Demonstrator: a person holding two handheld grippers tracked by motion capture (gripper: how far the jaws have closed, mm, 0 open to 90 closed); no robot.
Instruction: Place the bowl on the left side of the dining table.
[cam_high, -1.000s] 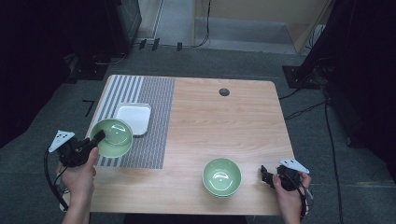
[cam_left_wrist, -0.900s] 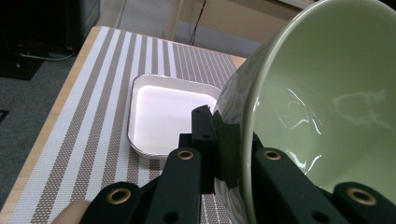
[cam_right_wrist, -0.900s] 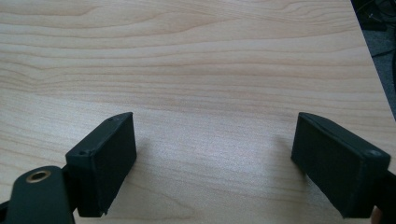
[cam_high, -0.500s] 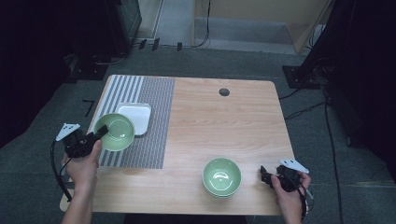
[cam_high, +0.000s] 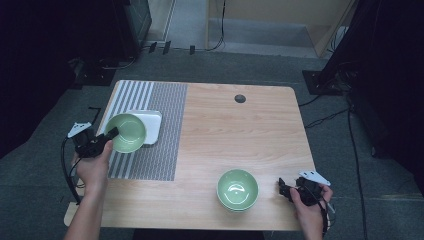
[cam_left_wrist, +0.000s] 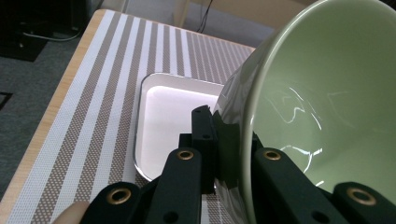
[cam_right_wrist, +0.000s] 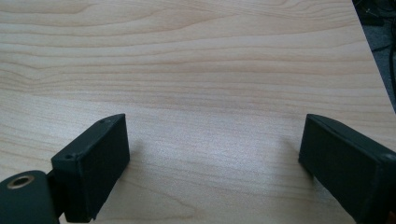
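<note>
So the table (cam_high: 240, 150) is a light wood one with rounded corners, sitting on a grey carpeted floor (cam_high: 345, 150). A striped placemat (cam_high: 150, 155) is lying flat over its left part, pale wide stripes toward the left edge and a finer grey weave on the right. A white square dish (cam_high: 152, 122) is sitting on the placemat near its far half. A green bowl (cam_high: 238, 189) is resting straight on the bare wood near the front edge, well apart from the mat. There's a small dark round spot (cam_high: 240, 98) sitting in the wood toward the far edge, can't tell what it is.
</note>
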